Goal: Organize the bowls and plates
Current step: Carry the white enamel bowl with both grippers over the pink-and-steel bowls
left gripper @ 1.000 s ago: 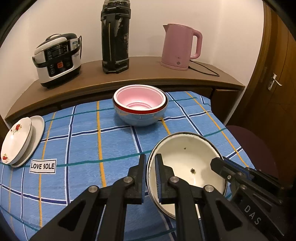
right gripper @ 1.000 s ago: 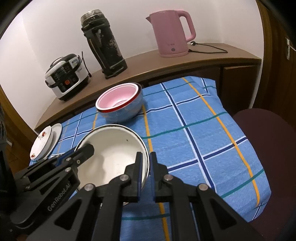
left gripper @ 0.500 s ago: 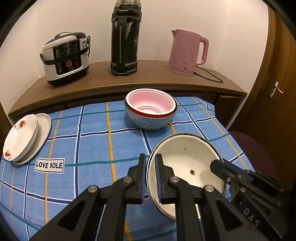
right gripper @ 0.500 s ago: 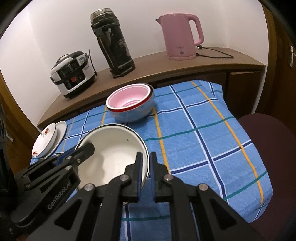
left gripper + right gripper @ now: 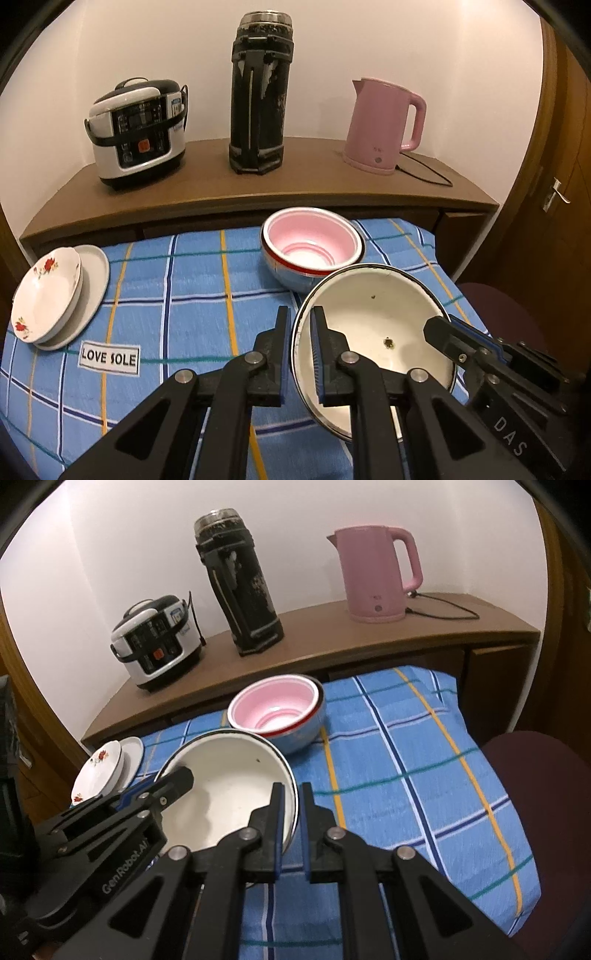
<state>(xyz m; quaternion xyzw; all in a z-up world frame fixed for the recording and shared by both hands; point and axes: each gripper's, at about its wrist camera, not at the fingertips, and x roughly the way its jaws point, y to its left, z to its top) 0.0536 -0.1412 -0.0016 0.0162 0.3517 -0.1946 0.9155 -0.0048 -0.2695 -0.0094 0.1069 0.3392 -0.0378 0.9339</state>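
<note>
Rice cooker, black thermos, pink kettle on wooden counter; checked tablecloth.

"LOVE SOLE" tablecloth label; "GenRobot.AI", "DAS" grippers

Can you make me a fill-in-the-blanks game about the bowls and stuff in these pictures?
1. Both grippers pinch the rim of the ____ bowl.
2. The kettle on the shelf is ____.
3. The plate with red ____ sits on another plate.
4. The label on the cloth reads ____.

Missing words: white; pink; flowers; LOVE SOLE
</note>
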